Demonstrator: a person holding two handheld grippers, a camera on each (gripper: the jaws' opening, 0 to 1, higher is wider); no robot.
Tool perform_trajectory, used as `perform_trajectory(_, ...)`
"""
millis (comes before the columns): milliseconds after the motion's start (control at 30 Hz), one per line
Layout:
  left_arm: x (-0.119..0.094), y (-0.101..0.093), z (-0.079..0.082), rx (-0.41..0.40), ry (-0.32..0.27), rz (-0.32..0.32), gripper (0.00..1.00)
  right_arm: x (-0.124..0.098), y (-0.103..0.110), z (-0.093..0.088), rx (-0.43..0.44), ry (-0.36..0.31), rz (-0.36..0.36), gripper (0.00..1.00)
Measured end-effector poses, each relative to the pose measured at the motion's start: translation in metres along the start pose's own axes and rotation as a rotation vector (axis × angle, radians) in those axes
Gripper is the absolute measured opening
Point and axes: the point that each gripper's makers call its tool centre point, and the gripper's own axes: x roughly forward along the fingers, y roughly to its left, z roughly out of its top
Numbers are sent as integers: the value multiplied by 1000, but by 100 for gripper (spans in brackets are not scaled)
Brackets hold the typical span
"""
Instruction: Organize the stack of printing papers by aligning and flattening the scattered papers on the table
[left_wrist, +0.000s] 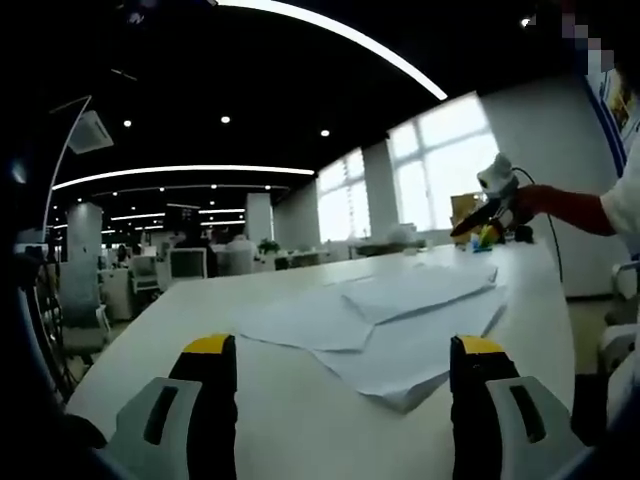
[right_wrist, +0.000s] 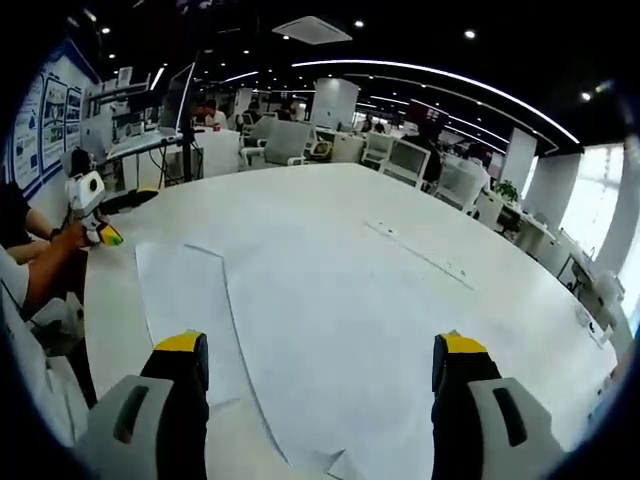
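Thin, smooth white papers (left_wrist: 400, 320) are seen fanned out unevenly on the matte white table (left_wrist: 180, 330), just beyond the left gripper (left_wrist: 343, 400), whose yellow-tipped jaws are spread wide. The right gripper (right_wrist: 318, 400) is likewise held open, apparently above the sheets.

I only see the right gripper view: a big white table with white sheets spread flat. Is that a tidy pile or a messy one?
Observer: Messy. In the left gripper view the papers lie fanned at different angles, with corners sticking out past each other.
Visitor: Just a few sheets?
Observer: No. Their near corner shows a thick layered edge, so it is a real stack.
Visitor: What are the left tongs doing?
Observer: The left tongs stand wide open with that corner ahead of them, holding nothing.
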Motion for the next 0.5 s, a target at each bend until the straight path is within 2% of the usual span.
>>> perform_trajectory(500,2,1,0,6,-2,2,90,8,-3,-2,-10,34,-3,88)
